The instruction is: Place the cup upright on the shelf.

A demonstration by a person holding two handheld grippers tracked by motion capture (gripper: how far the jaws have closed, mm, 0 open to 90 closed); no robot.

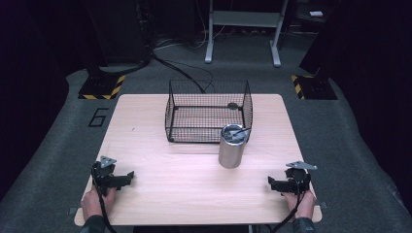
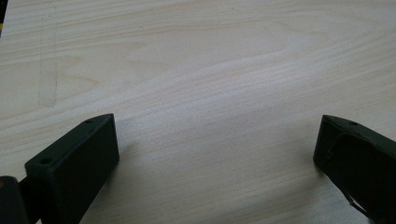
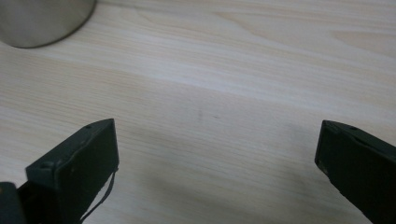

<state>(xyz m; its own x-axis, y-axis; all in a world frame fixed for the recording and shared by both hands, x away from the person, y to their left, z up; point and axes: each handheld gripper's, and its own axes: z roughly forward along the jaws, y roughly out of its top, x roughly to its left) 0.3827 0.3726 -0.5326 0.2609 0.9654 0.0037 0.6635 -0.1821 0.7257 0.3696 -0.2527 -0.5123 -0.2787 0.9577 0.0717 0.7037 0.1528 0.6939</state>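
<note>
A steel cylindrical cup (image 1: pixel 231 146) stands upright on the light wooden table (image 1: pixel 160 160), with something dark lying across its open top. Its base (image 3: pixel 39 21) fills the upper left corner of the right gripper view. Just behind the cup sits a black wire basket (image 1: pixel 209 110). My left gripper (image 1: pixel 127 176) rests near the table's front left, held by a hand, open with bare wood between its jaws (image 2: pixel 217 128). My right gripper (image 1: pixel 272 183) rests near the front right, also open and empty (image 3: pixel 217 128), well clear of the cup.
A small dark object (image 1: pixel 232 105) lies in the basket's back right corner. Bare table lies between the two grippers. Beyond the table are grey floor, cables, a metal stand (image 1: pixel 243 29) and striped yellow-black bases (image 1: pixel 103 87).
</note>
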